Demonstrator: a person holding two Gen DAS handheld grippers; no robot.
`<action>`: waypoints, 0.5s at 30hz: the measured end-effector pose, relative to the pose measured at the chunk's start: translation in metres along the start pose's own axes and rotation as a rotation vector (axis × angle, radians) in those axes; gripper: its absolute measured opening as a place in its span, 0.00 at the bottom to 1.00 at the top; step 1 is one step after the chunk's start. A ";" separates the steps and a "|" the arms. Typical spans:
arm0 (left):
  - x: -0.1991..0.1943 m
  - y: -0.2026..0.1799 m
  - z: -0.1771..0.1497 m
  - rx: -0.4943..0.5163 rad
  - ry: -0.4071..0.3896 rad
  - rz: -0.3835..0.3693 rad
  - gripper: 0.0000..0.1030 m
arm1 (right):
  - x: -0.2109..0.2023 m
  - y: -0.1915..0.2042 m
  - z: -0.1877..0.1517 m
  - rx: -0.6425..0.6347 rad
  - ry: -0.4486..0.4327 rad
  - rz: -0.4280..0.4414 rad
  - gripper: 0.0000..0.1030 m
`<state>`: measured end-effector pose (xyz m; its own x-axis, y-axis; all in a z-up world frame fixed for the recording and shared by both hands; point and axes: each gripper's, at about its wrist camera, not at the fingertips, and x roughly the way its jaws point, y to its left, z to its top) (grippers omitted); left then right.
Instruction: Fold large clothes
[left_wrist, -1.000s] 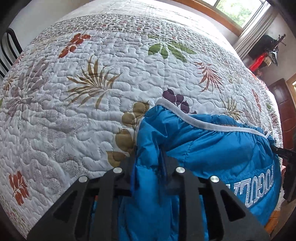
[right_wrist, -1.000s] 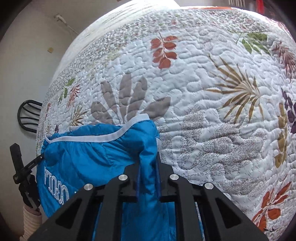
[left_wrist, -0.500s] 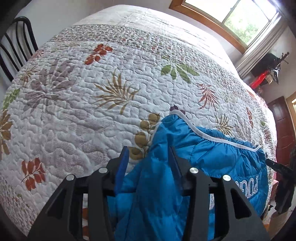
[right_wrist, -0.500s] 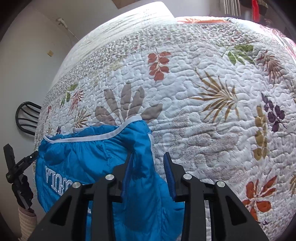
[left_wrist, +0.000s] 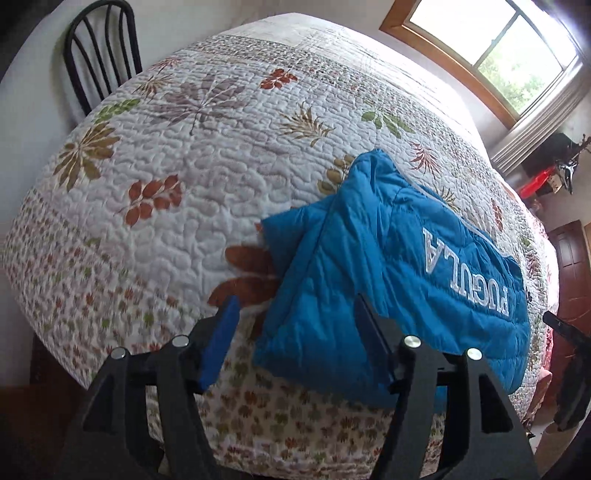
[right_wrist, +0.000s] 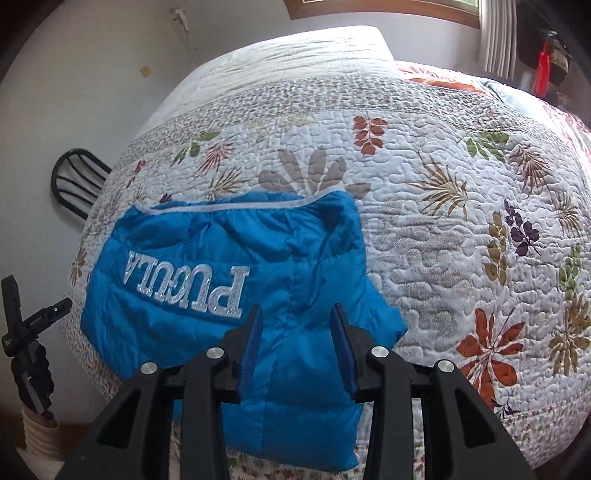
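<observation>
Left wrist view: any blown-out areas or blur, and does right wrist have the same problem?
Left wrist view: window overexposed, bleaching the far part of the quilt; blue jacket lettering sharp, strong fisheye bulge. Right wrist view: softer glare on the far bed edge, jacket text crisp, black vignette in the corners.

The left gripper (left_wrist: 297, 325) is matte black plastic: two angular, ribbed arms with triangular cut-outs, each carrying a pair of round silver screw heads. Its fingers (left_wrist: 221, 339) are lined with bright blue pads on their inner faces. The right gripper (right_wrist: 297, 334) is built the same way, black and angular, with four silver screws across its linkage and thin blue strips along the inner faces of its fingers (right_wrist: 341, 341).
</observation>
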<state>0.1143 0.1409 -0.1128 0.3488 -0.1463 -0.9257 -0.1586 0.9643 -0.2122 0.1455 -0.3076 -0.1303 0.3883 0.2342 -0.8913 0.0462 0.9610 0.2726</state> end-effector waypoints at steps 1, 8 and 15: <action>-0.001 0.002 -0.010 -0.022 0.008 0.003 0.63 | -0.001 0.006 -0.006 -0.018 0.009 0.001 0.38; 0.010 0.000 -0.056 -0.166 0.057 -0.139 0.63 | 0.011 0.027 -0.037 -0.079 0.087 -0.024 0.37; 0.037 -0.009 -0.058 -0.251 0.052 -0.218 0.64 | 0.038 0.018 -0.050 -0.067 0.150 -0.035 0.34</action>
<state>0.0747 0.1137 -0.1635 0.3526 -0.3602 -0.8637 -0.3107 0.8256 -0.4711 0.1150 -0.2741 -0.1770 0.2451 0.2154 -0.9453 -0.0059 0.9753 0.2207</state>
